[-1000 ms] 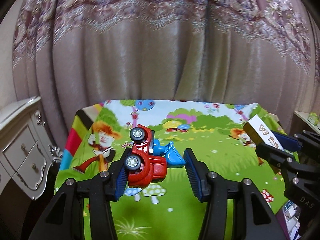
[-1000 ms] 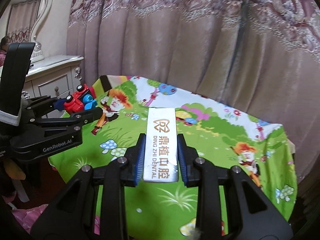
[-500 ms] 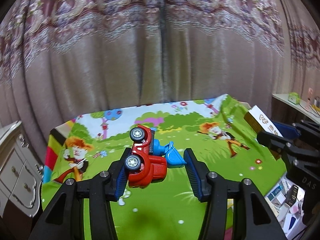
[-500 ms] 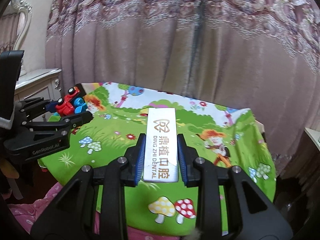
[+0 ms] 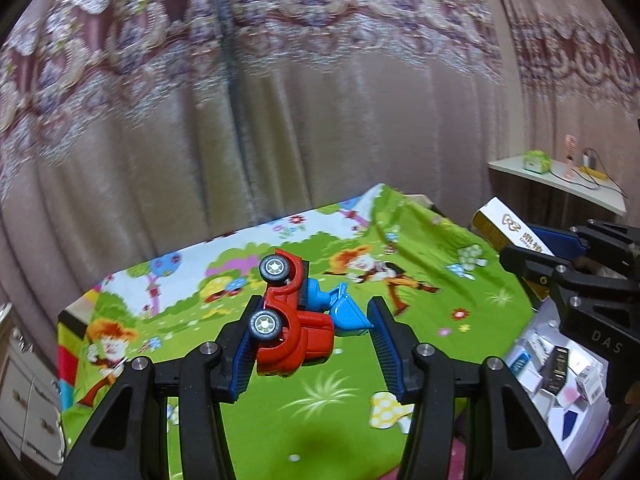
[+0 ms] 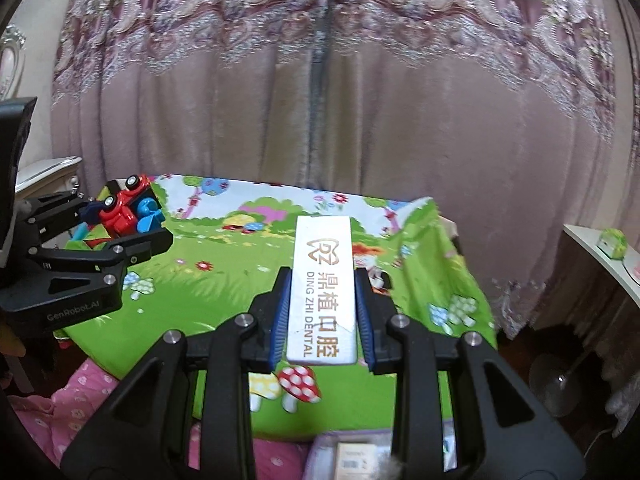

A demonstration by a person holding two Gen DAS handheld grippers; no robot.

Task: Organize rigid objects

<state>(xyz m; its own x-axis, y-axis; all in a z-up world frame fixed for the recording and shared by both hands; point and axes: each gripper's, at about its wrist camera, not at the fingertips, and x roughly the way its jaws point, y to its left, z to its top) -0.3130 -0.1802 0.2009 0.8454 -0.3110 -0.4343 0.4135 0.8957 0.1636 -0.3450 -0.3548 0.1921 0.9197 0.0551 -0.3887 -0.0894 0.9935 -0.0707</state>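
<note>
My left gripper (image 5: 314,312) is shut on a red toy truck (image 5: 296,332) with a blue scoop. The truck lies on its side, wheels toward the left pad and scoop against the right pad, held above the cartoon-print tablecloth (image 5: 320,392). The right wrist view shows the same left gripper (image 6: 120,224) and truck (image 6: 124,208) at the left. My right gripper (image 6: 322,280) is shut on a long white box (image 6: 322,288) with gold lettering, held flat over the cloth (image 6: 224,288). In the left wrist view the right gripper (image 5: 560,248) and its box (image 5: 504,220) are at the right edge.
A clear bin (image 5: 560,368) of several small boxes sits low on the right of the table. A white shelf (image 5: 560,184) with small items stands at the right, a white dresser (image 5: 24,400) at the left. Curtains hang behind. Pink bedding (image 6: 80,400) and a wine glass (image 6: 556,384) lie below.
Both grippers have swung to the right with their loads; the dresser slid toward the left edge and the shelf and bin came into view. Both grips are unchanged.
</note>
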